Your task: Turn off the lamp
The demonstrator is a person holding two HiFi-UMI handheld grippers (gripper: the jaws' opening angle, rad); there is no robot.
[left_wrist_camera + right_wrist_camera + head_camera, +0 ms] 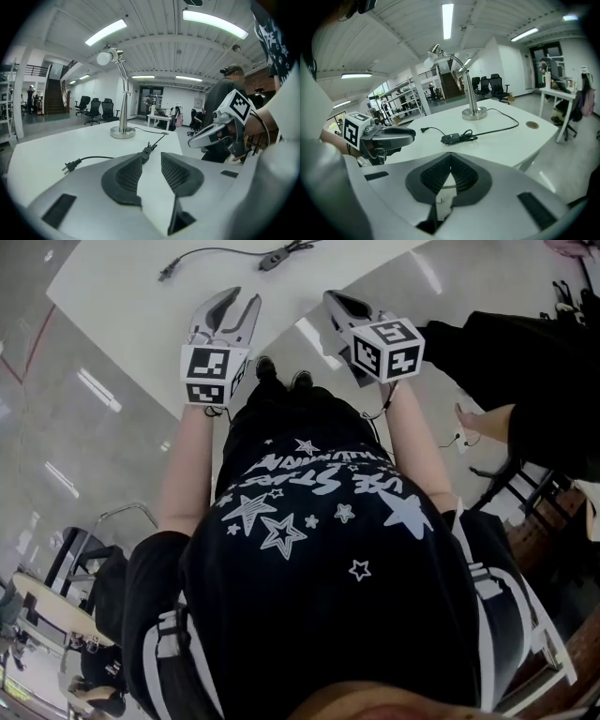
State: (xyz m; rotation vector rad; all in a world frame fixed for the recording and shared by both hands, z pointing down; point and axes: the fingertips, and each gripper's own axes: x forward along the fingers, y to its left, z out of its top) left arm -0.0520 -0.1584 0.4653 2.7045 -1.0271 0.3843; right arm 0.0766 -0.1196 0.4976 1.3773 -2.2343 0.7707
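Observation:
A chrome desk lamp stands on the white table, its round base far from both grippers; its head looks bright. Its black cord runs forward to an inline switch, which also shows as the switch and the switch, and ends in a loose plug. My left gripper is open and empty, held over the near table edge and pointing at the switch. My right gripper has its pads meeting at the tips, with nothing in them. Both the left gripper and the right gripper are well short of the switch.
A person in dark clothes stands beyond the table's right side. Office chairs and another table are in the background. The table's right edge drops to the floor. A round grommet sits near that edge.

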